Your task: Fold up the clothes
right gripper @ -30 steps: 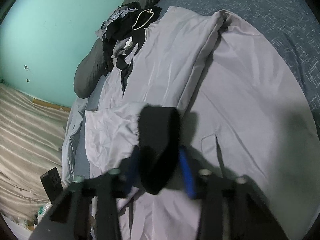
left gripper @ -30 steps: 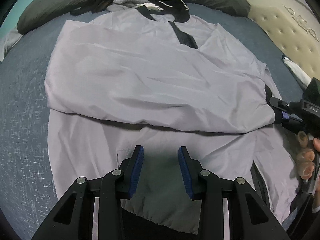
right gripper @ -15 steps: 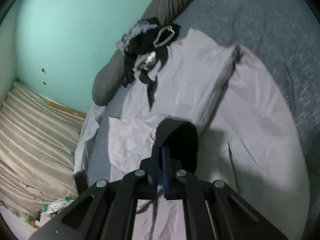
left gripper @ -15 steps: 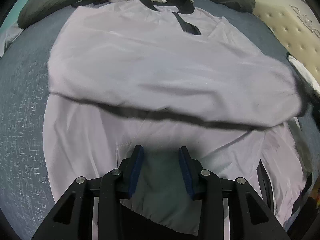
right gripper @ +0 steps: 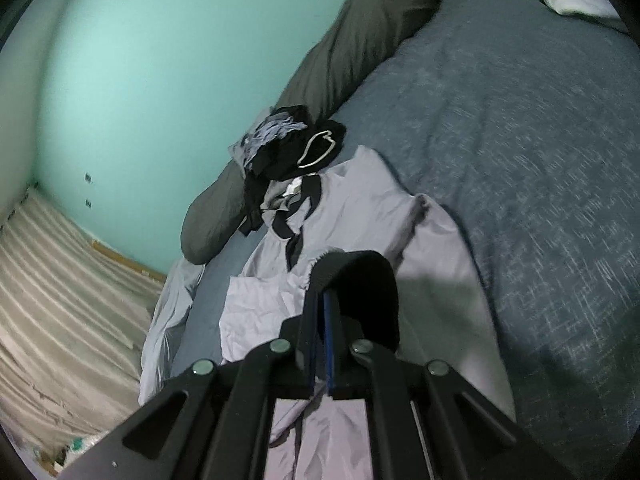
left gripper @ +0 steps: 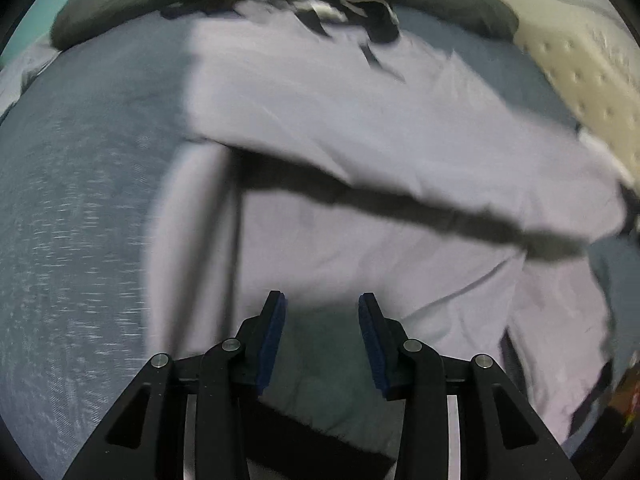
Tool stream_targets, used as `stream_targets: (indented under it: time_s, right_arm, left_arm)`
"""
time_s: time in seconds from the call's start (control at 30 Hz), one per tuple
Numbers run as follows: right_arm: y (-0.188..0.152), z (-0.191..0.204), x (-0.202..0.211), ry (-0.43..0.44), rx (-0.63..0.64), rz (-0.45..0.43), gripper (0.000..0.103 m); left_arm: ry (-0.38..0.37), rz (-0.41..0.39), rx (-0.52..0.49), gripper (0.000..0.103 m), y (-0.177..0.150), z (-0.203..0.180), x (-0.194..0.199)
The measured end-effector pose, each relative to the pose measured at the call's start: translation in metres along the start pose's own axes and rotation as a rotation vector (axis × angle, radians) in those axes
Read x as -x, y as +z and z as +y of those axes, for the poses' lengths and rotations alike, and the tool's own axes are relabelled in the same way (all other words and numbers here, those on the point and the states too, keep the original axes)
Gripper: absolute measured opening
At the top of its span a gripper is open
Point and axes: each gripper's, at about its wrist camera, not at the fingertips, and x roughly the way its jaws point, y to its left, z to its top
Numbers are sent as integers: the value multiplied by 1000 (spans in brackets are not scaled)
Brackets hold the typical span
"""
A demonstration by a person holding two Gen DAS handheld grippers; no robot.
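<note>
**One jacket, one cuff in the jaws**

One pale grey jacket [left gripper: 360, 152] lies spread on the blue bedspread [right gripper: 520, 128], one sleeve lifted across its body. The right gripper [right gripper: 325, 308] is pinched tight on its black cuff [right gripper: 360, 288]. The left gripper [left gripper: 322, 312] hovers half-spread, gripping nothing. One heap of dark clothes [right gripper: 288, 152] and two dark pillows lie beyond.

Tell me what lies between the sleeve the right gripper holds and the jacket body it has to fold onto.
Nothing visible does. The right gripper is shut on the black cuff of the sleeve, which hangs over the lavender jacket, bare beneath it. The pile of dark clothes sits beyond the collar. The left gripper hovers open.
</note>
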Motion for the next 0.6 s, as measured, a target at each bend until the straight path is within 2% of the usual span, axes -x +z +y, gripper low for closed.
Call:
stream_targets:
  time_s: [0.1,0.23,0.43,0.6]
  right_arm:
    - [2,-7,3,-15,-9,-5,3]
    - [1,-10,2,-14,-11,-3,3]
    - [3,-16,1,-18,-20,-3,3]
    - [1,-20,-2,-25,-24,10,3]
  left_arm:
    - [50,-24,18,42,10,21,9]
    - [69,-37,57,42,24,46,9]
    - [97,-41,33,42,41,41,-4]
    - [92,-70,24,42,55,57,1]
